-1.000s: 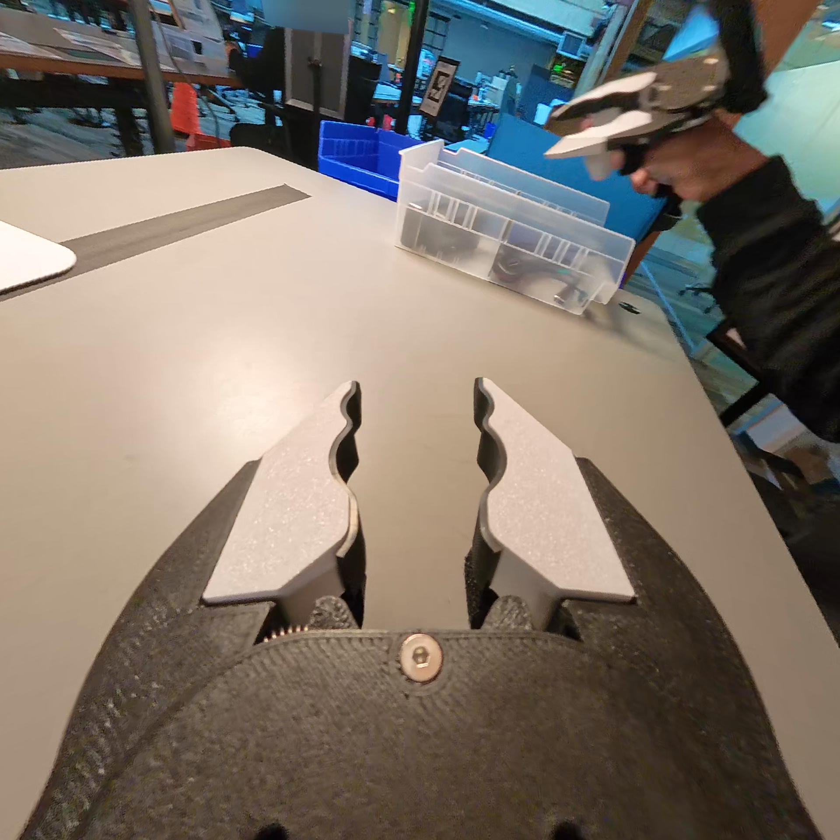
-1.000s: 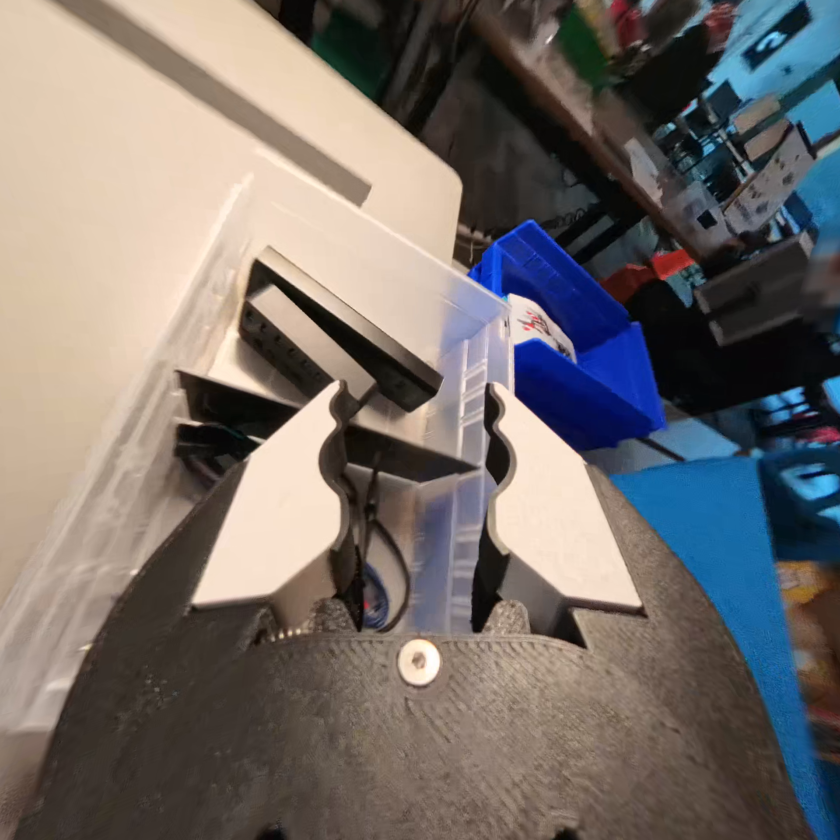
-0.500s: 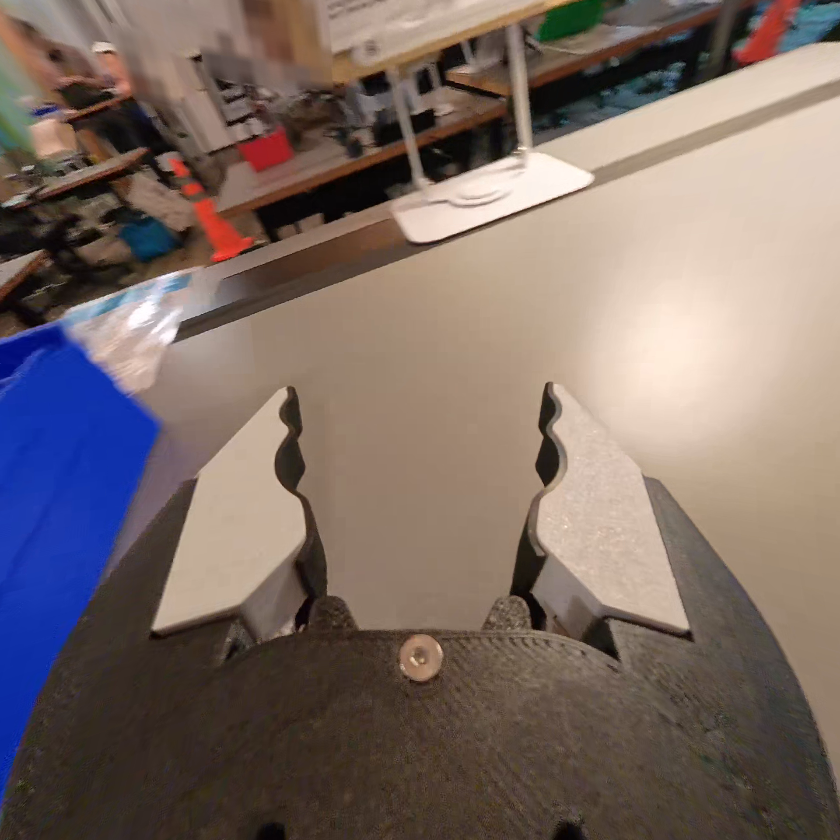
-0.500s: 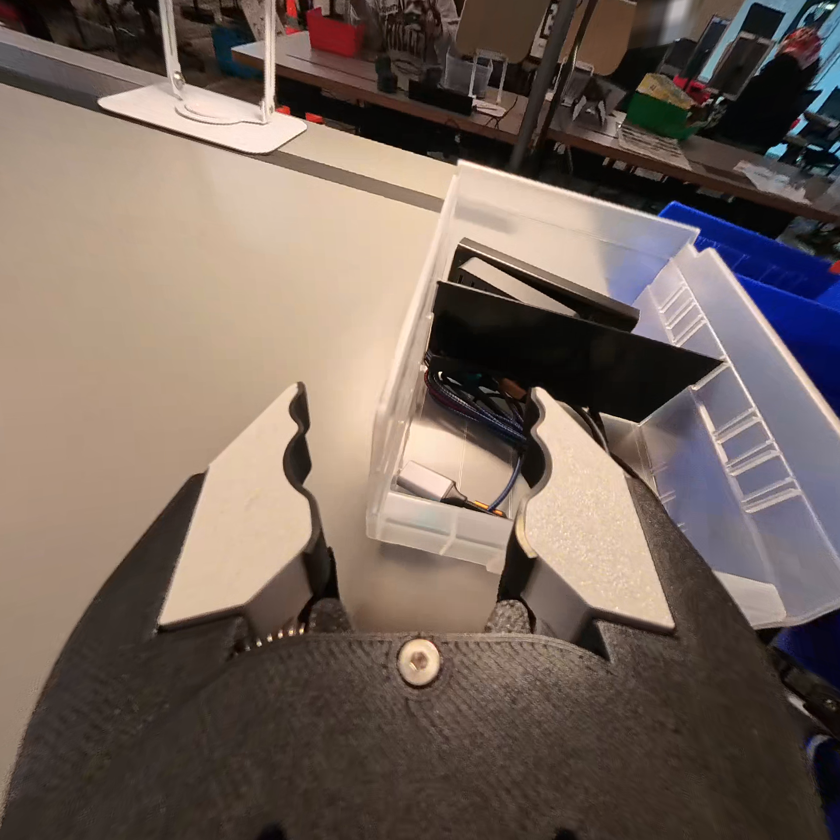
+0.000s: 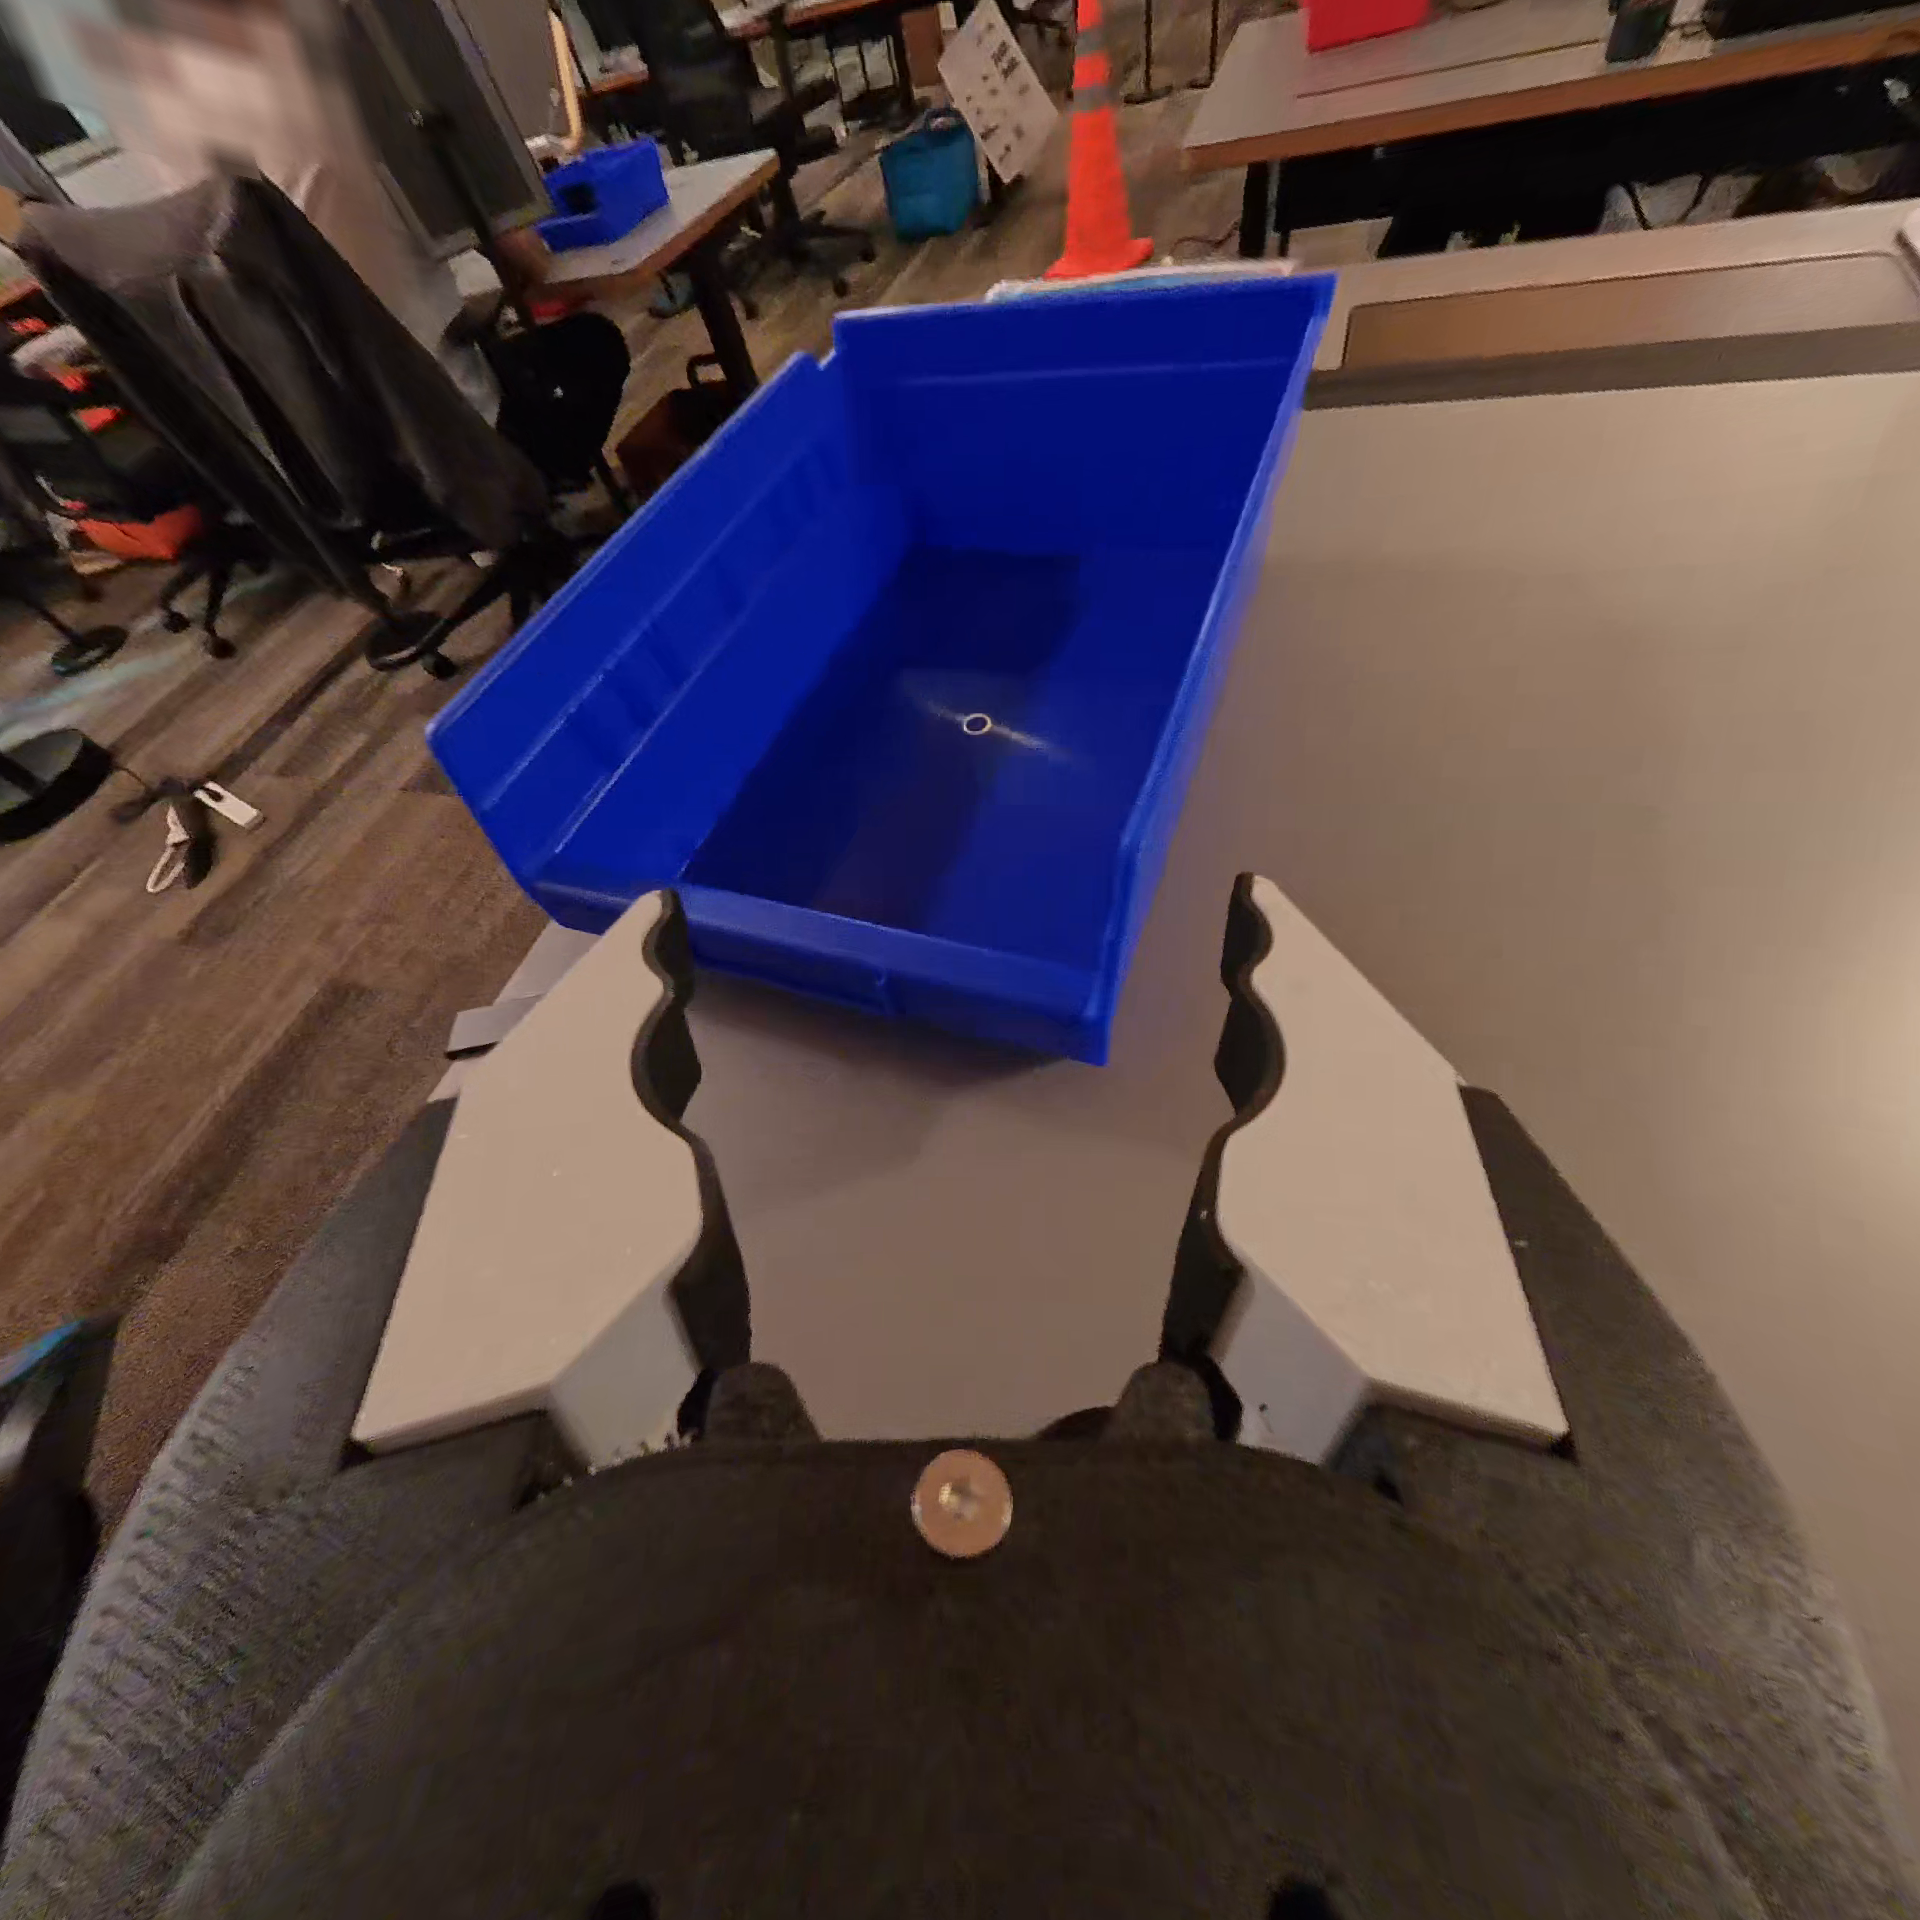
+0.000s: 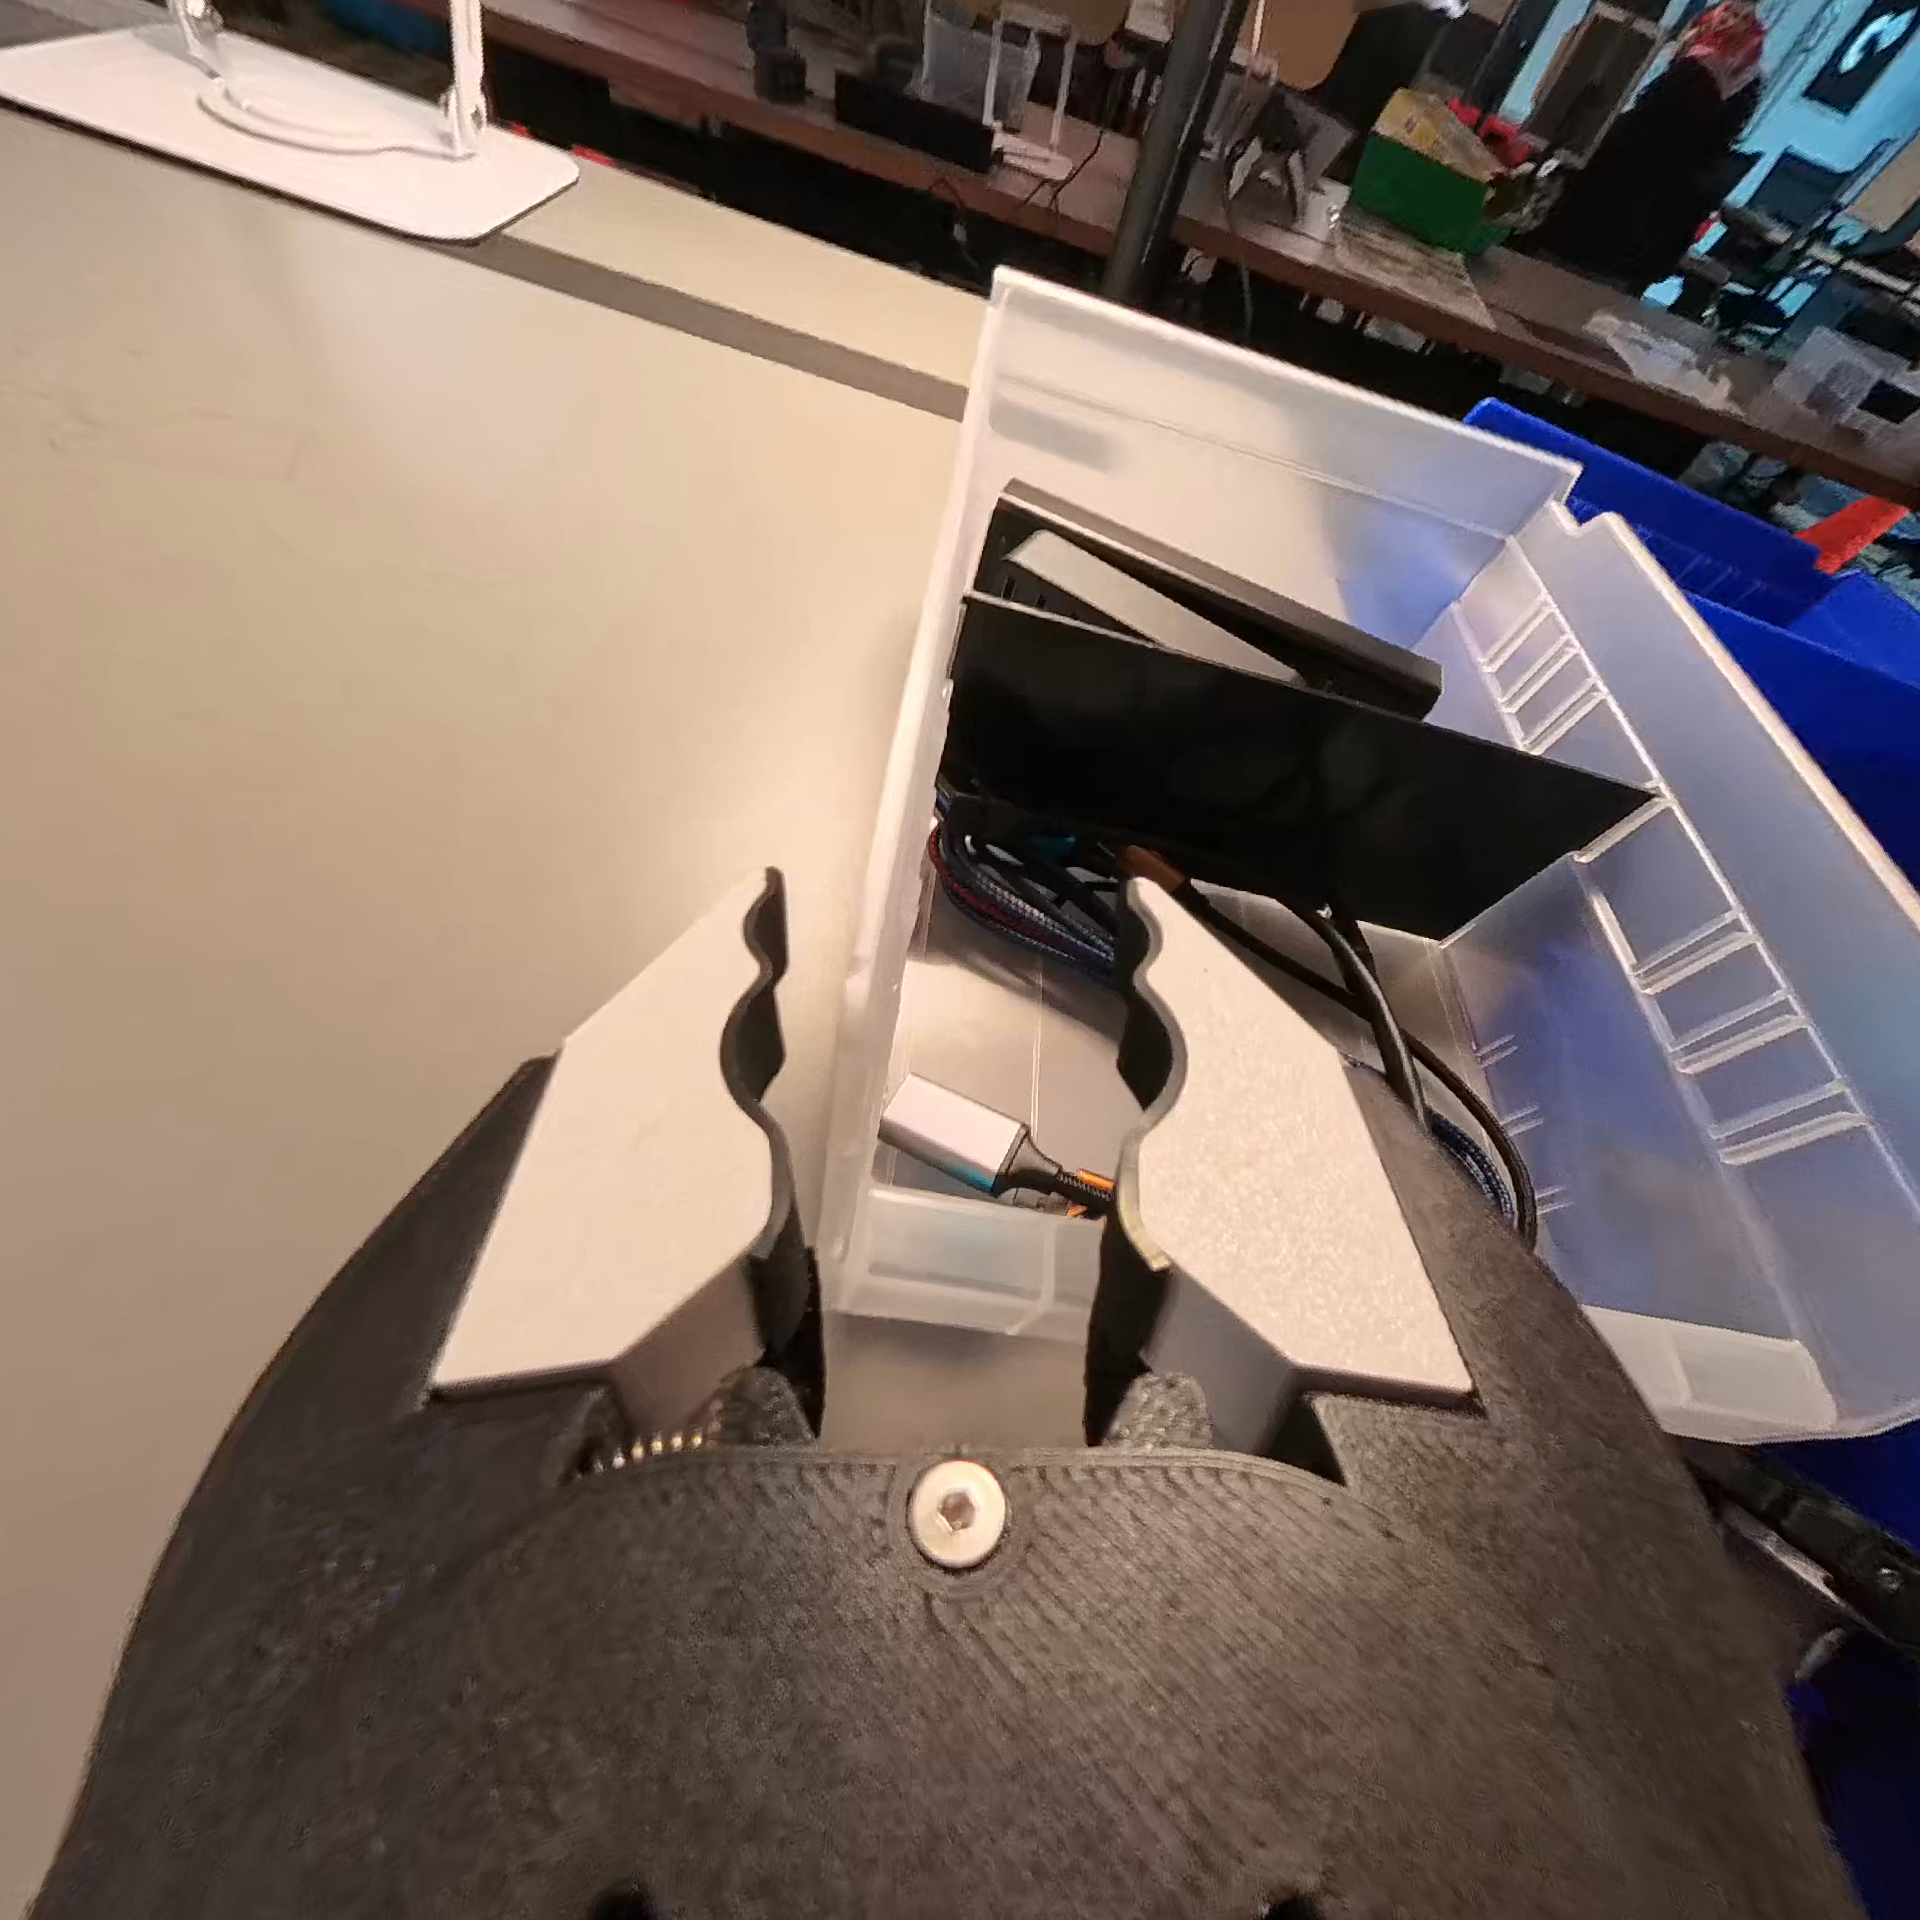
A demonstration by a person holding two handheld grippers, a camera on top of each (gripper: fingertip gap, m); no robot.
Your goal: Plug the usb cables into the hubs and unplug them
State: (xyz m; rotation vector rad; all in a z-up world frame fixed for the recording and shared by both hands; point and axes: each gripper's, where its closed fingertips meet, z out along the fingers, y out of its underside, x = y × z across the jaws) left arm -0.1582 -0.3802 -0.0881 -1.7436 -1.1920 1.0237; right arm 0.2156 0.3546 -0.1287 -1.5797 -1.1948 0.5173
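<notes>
In the right wrist view a clear plastic bin (image 6: pixel 914 831) stands on the table and holds two black USB hubs (image 6: pixel 1226 769), coiled braided cables (image 6: pixel 1018 894) and a silver USB plug (image 6: pixel 951 1132) near its front. My right gripper (image 6: pixel 951 904) is open and empty, its jaws straddling the bin's left wall at the front end. In the left wrist view my left gripper (image 5: pixel 956 904) is open and empty, just above the table in front of an empty blue bin (image 5: pixel 935 665).
A second clear bin (image 6: pixel 1621 1018) and a blue bin (image 6: pixel 1808 644) lie right of the hub bin. A white stand base (image 6: pixel 312 156) sits at the table's far edge. The blue bin in the left wrist view sits at the table's left edge, beside the floor (image 5: pixel 208 1039). Tip to tip, the grippers are about 80 cm apart.
My left gripper has swung left from the bare table to face the empty blue bin. My right gripper has moved closer to the clear bin, its jaws now around the left wall.
</notes>
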